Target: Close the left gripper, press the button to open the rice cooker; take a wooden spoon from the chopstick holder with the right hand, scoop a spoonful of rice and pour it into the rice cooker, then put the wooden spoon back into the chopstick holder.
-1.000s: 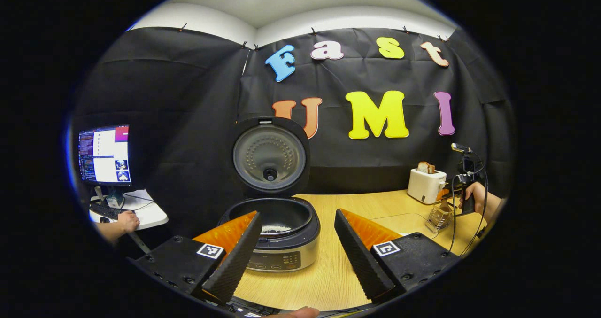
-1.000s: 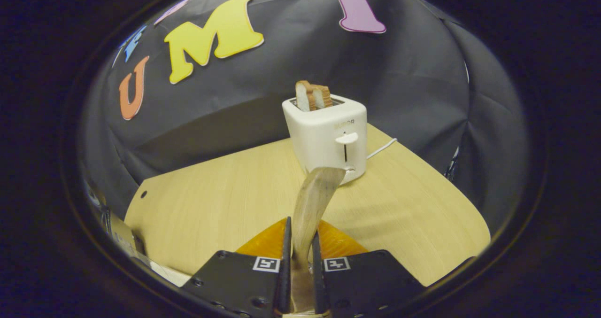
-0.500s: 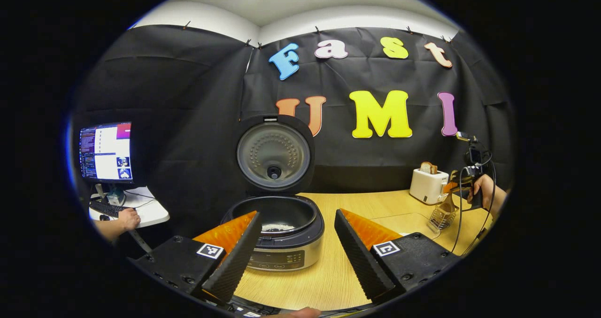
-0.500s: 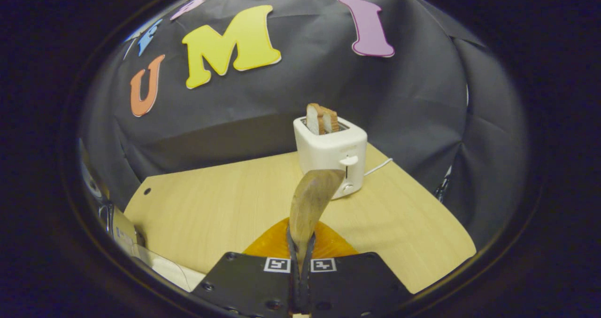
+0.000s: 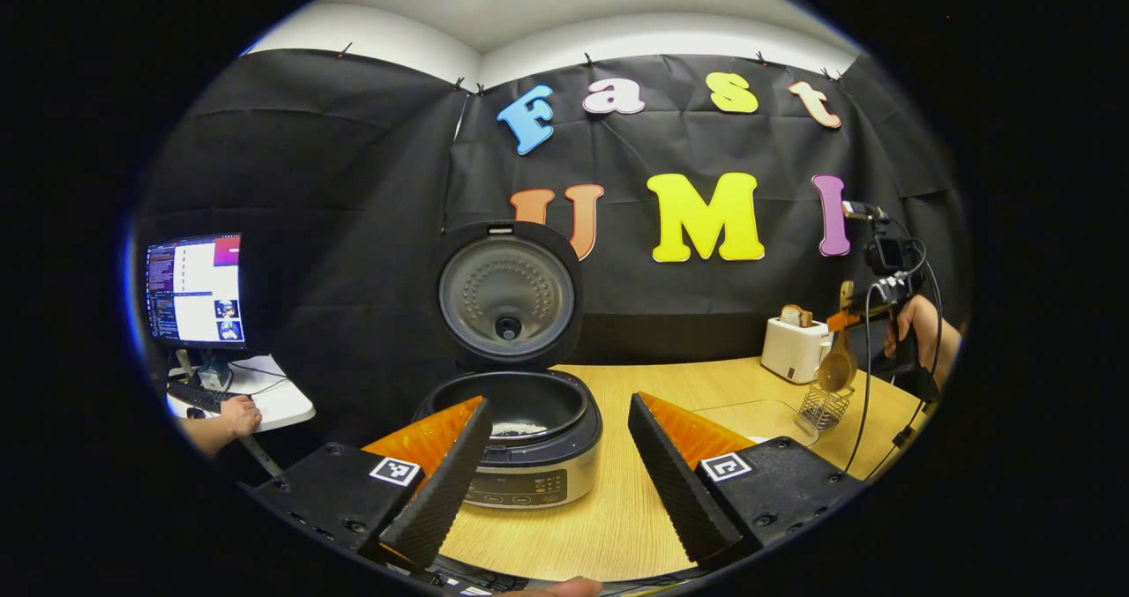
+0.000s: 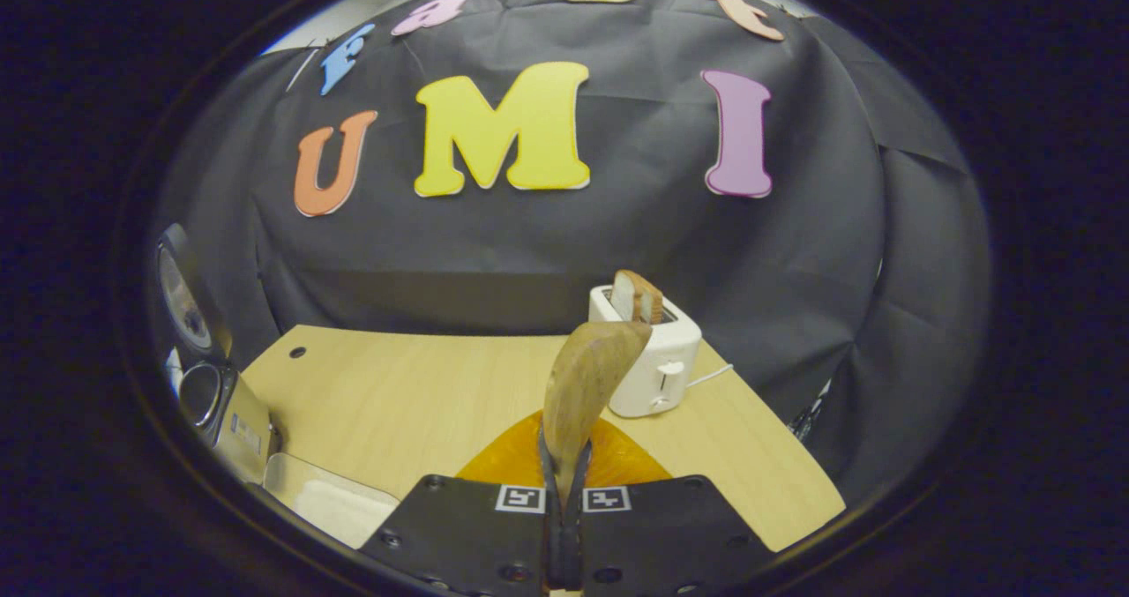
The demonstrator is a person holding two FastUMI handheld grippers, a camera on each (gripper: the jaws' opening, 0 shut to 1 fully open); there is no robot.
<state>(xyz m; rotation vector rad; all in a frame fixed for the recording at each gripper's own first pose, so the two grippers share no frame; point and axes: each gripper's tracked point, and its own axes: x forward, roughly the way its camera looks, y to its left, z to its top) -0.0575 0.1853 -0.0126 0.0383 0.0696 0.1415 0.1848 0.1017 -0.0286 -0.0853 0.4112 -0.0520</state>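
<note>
Wooden table (image 6: 414,394); right hand-held gripper (image 6: 564,491) clamped on wooden spoon (image 6: 586,381); left hand-held gripper (image 5: 551,460) agape.

Recording booth — black cloth wall (image 5: 353,182), monitor (image 5: 196,290).

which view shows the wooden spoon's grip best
The right gripper view: the wooden spoon rises close up, its handle pinched between that gripper's shut fingers. The left gripper view shows the spoon small and far off, hanging above the chopstick holder.
</note>
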